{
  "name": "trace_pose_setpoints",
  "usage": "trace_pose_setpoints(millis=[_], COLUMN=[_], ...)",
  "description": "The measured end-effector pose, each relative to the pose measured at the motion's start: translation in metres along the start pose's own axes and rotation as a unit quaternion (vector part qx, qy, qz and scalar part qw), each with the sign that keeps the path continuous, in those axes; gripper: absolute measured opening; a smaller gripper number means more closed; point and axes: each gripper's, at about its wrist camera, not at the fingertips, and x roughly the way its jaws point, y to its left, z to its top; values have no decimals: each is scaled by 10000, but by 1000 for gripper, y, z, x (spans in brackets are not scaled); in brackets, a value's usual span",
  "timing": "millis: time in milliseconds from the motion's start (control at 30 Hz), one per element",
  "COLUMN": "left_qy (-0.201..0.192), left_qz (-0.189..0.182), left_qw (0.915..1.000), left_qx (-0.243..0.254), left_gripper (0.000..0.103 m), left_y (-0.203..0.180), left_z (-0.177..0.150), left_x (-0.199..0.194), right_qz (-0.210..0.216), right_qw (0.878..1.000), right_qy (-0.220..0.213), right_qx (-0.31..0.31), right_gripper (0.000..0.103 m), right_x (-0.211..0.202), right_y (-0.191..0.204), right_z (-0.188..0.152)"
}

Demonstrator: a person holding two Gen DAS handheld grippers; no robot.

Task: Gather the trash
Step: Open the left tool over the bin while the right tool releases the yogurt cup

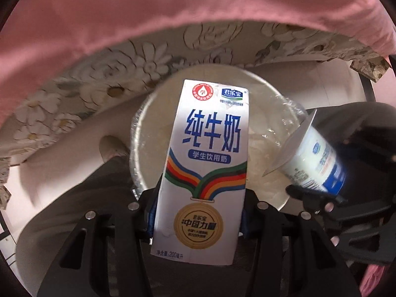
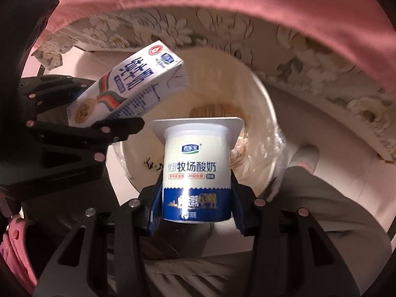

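My left gripper is shut on a white milk carton with blue Chinese lettering and a gold medal print. It also shows in the right wrist view, tilted. My right gripper is shut on a white and blue yogurt cup; the cup shows at the right of the left wrist view. Both items hang over a round white bin lined with clear plastic. Brownish scraps lie inside the bin.
A pink cloth over a floral cover hangs above and behind the bin. The floor is pale. A person's shoe and grey trouser leg stand beside the bin.
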Motion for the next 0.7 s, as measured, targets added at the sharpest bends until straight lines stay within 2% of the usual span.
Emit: trace_pose_setpoints(millis=[367, 700], left_qy=[566, 947], left_qz=[-151, -334], left_qw=[9976, 9931], left_qx=[-357, -604], left_gripper=[51, 51], left_y=[13, 21], left_z=[15, 26], left_x=[60, 96], right_qz=[71, 53], right_qw=[9977, 9937], right_qy=[582, 991], right_qx=[348, 518], right_gripper=[48, 48], right_x=[59, 103], right_y=[-15, -28], right_z=[20, 28])
